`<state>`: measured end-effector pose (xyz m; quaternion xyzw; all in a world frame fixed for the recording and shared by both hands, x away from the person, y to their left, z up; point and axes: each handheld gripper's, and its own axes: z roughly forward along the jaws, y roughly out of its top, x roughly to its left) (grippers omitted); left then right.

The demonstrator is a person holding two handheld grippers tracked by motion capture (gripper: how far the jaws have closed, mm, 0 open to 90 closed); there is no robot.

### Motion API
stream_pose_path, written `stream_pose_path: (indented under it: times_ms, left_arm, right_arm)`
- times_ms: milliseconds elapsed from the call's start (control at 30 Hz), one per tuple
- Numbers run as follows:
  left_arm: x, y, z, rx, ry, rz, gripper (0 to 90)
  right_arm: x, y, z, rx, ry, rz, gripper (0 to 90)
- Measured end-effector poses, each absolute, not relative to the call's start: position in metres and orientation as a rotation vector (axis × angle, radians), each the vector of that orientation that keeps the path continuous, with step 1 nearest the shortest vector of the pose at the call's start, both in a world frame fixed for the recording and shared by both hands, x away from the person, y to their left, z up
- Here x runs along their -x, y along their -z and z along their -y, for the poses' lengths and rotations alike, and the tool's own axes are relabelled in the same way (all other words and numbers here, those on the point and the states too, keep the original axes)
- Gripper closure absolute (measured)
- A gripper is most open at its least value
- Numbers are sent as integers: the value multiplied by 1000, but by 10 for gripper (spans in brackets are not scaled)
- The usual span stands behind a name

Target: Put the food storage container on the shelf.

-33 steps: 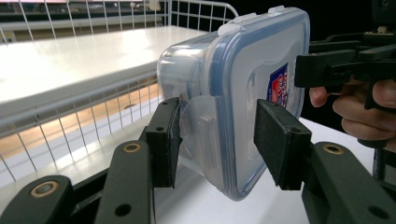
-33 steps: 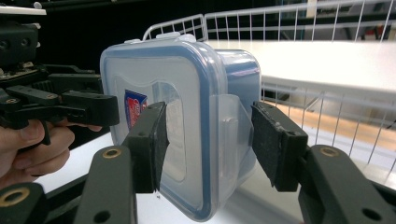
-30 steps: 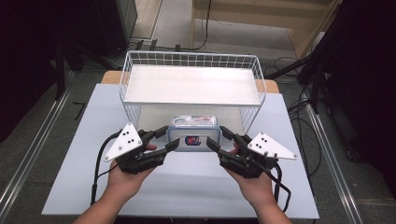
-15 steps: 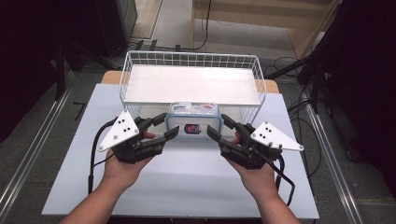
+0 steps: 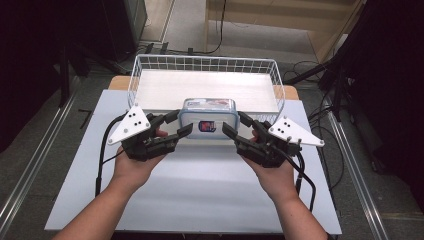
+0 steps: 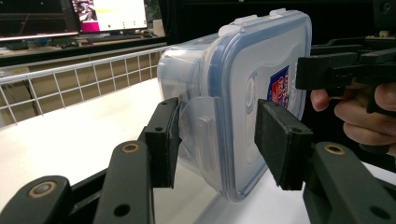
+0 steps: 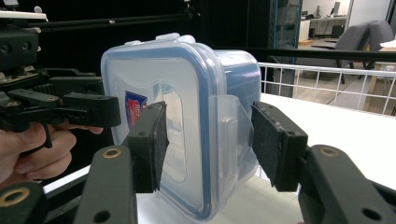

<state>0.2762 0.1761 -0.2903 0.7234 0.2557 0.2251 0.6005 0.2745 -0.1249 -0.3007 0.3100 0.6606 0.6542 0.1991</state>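
A clear plastic food container (image 5: 207, 114) with a blue-rimmed lid and a red-and-blue label hangs above the white table, tipped so its lid faces the person. My left gripper (image 5: 181, 123) is shut on its left end and my right gripper (image 5: 235, 123) on its right end. In the left gripper view the pads (image 6: 163, 140) clamp the side latch of the container (image 6: 233, 93). The right gripper view shows its pads (image 7: 149, 144) around the opposite latch of the container (image 7: 187, 116). The container sits just in front of the wire basket's near wall.
A white wire basket (image 5: 205, 59) with a pale flat floor stands at the table's far edge. The white table (image 5: 200, 190) reaches toward the person. Cables trail from both grippers. Dark stands and floor cables surround the table.
Both hands have risen and moved away from the person toward the basket, carrying the container with them. The grips look unchanged.
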Motion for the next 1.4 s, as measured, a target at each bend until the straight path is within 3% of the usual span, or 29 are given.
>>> stream_pose_path:
  times_ms: [700,1400]
  left_arm:
    - [-332,291,-180,-1662,-510,-602,509]
    - [-363,291,-183,-1609,-450,-661,508]
  right_arm:
    - [-327,301,119,-938,-1837,-1840,485]
    - [-361,295,118,-971,-1838,-1844,482]
